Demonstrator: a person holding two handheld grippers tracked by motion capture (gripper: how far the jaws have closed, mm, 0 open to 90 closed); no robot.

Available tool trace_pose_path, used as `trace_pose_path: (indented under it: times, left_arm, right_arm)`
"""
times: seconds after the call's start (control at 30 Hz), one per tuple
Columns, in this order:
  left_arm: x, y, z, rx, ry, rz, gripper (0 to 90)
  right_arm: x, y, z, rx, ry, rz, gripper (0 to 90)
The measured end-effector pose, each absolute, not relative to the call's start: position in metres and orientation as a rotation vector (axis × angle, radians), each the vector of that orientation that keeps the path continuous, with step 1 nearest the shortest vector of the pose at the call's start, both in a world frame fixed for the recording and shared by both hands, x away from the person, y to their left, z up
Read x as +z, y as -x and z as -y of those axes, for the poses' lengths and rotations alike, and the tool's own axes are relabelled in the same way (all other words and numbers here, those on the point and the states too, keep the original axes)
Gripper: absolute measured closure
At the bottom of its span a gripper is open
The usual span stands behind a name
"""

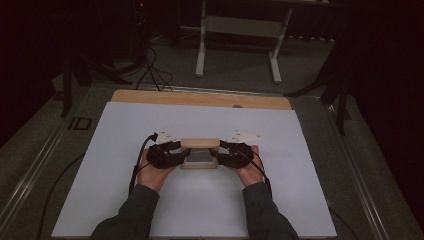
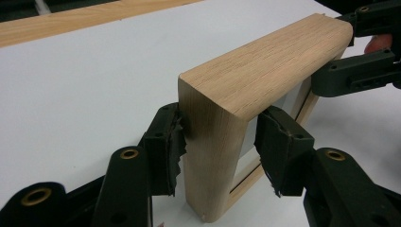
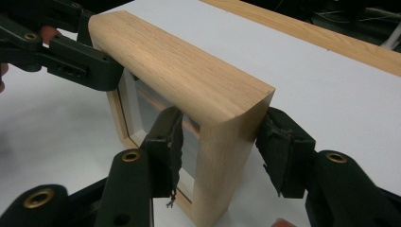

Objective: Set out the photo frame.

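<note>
Wooden frame clamped at both ends, standing on the bench; nothing yet shows it being moved or placed.

Left hand-held gripper [image 1: 176, 150] has its jaws closed on the left upright of the wooden frame [image 1: 200, 152], one pad on the outer face, one inside the opening; the left gripper view shows both pads [image 2: 171, 146] pressed against the wood. The frame stands on edge, mid-front on the white sheet [image 1: 125, 150] covering the bench [image 1: 200, 99], its bottom rail apparently touching the sheet, clear panel set in the opening. Right hand-held gripper [image 1: 222, 151] is clamped likewise on the right upright. My read: the two-handed grasp is done and symmetric; any lift, carry or lay-down is left. No destination visible.
</note>
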State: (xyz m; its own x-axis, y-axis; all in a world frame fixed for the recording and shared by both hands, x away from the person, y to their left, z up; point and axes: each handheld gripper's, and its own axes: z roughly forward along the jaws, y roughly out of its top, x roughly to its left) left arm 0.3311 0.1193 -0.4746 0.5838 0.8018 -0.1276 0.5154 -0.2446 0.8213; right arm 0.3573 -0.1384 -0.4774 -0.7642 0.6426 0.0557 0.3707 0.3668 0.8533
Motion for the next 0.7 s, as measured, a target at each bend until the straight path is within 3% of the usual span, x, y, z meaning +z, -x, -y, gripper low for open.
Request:
trace_pose_path:
  times: [0.7]
  left_arm:
    - [-0.4845,-0.3364,-0.1183,0.426,-1.883,-1.061,49.5]
  right_arm:
    - [-0.4871,-0.3617,0.136,1.344,-0.95,-2.336,50.7]
